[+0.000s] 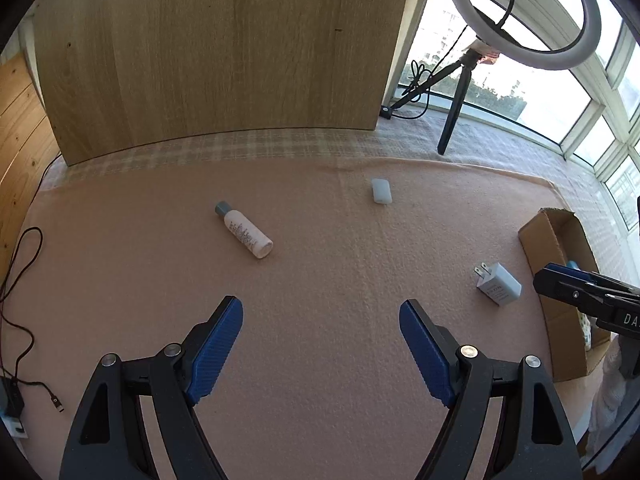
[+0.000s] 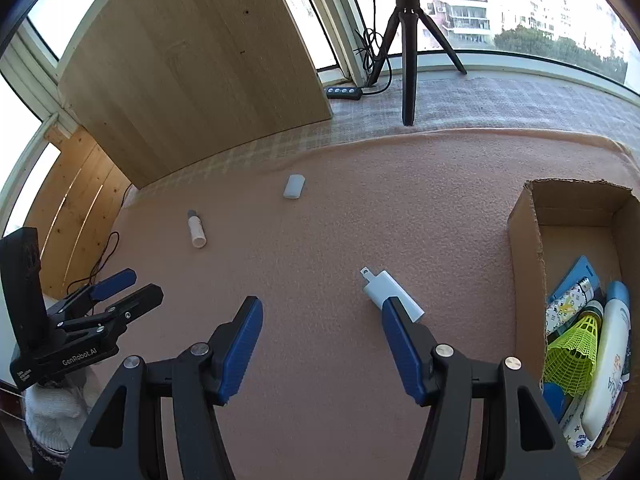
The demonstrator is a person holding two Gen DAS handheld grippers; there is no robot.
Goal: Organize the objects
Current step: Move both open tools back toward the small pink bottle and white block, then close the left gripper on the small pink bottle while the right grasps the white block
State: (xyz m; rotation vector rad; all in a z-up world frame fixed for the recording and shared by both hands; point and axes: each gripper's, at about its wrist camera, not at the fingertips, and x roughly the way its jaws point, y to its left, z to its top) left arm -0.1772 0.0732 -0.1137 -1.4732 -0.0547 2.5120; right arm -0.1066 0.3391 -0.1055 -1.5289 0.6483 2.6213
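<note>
A pink mat (image 1: 320,240) carries three loose objects. A white bottle with a grey cap (image 1: 244,230) (image 2: 197,230) lies on its side at centre left. Farther back is a small white case (image 1: 381,191) (image 2: 294,187). A white plug charger (image 1: 498,284) (image 2: 384,286) lies nearer the box. My left gripper (image 1: 320,312) hovers open over bare mat, well short of the bottle. My right gripper (image 2: 322,308) is open too, and its right finger hides the charger's near end. Nothing sits between either pair of jaws.
An open cardboard box (image 1: 552,232) (image 2: 524,240) at the mat's right edge holds a yellow-green shuttlecock (image 2: 572,356), a white bottle (image 2: 608,360) and several other items. A wooden panel (image 1: 220,60) stands behind the mat. A ring-light tripod (image 2: 408,60) and cables (image 1: 16,280) are nearby.
</note>
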